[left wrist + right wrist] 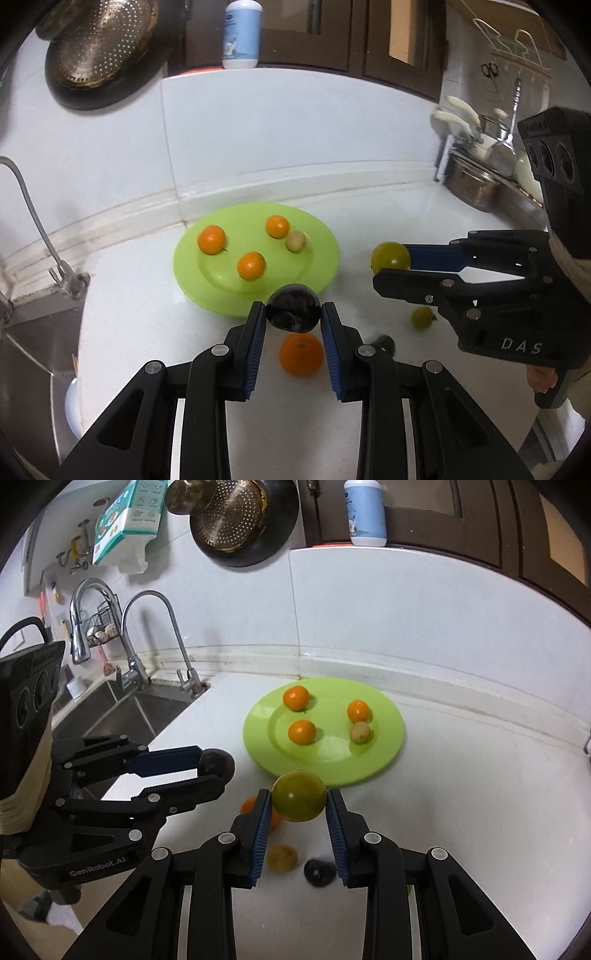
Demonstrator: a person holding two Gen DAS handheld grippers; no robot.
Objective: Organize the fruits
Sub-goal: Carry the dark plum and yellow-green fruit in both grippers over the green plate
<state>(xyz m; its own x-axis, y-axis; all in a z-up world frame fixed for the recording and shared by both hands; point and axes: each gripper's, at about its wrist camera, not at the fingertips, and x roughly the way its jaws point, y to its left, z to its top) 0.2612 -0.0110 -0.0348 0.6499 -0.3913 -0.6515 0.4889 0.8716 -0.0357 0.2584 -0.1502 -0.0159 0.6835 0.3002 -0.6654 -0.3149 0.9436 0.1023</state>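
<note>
The left gripper (293,314), clamping a dark purple round fruit (293,308), hangs just short of the lime-green plastic plate (258,299); the right gripper (299,801), gripping a green-yellow fruit (299,795), seems equally near.

You see a perforated metal colander (231,515) hanging on the white wall, a pale blue bottle (365,511) on the ledge, two curved faucets (155,635) over the steel sink (122,712), and pots (476,181) at right.

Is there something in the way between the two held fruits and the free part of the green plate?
Nothing visible blocks them. The dark fruit and the green fruit hang just before the near rim of the green plate. Its front part is bare; four small fruits lie farther back.
</note>
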